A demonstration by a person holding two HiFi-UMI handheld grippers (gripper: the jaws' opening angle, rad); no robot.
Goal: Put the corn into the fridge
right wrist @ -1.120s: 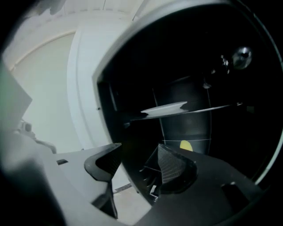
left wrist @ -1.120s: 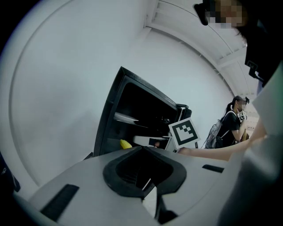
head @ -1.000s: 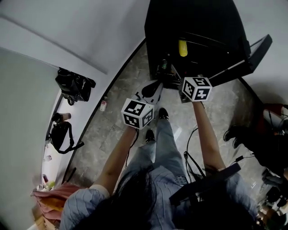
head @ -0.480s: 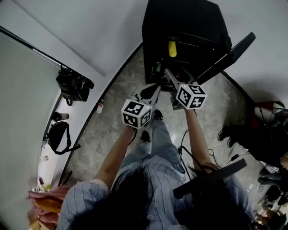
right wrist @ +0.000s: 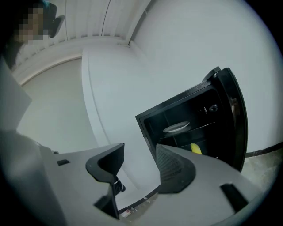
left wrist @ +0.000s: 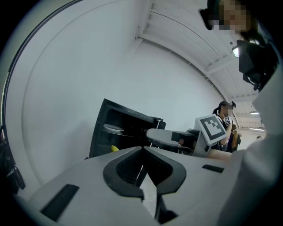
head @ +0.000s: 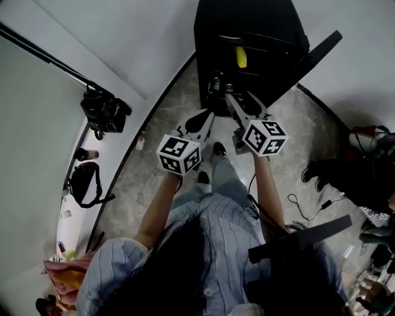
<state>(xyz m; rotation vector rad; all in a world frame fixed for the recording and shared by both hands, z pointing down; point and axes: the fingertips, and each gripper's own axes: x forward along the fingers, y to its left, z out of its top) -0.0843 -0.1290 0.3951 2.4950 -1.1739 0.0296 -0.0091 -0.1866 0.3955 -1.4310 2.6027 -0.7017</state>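
The yellow corn (head: 241,57) lies on a shelf inside the open black fridge (head: 247,18); it also shows as corn (right wrist: 196,148) and corn (left wrist: 114,148) in the gripper views. My right gripper (head: 229,92) is in front of the fridge opening, apart from the corn. Its jaws (right wrist: 139,150) stand open and have just been closing a little, with nothing between them. My left gripper (head: 207,115) hangs beside it, a bit further back, its jaws (left wrist: 142,149) shut and empty. The fridge door (head: 315,52) is swung out to the right.
A white plate (right wrist: 177,128) sits on the shelf above the corn. Cans or bottles (head: 216,83) stand low in the fridge. Black bags (head: 105,111) lie by the left wall, a small bottle (head: 141,142) near them. Cables (head: 308,197) and shoes (head: 321,173) are on the right.
Both grippers have drawn back from the fridge opening toward the person and lifted. The corn stays on its shelf.
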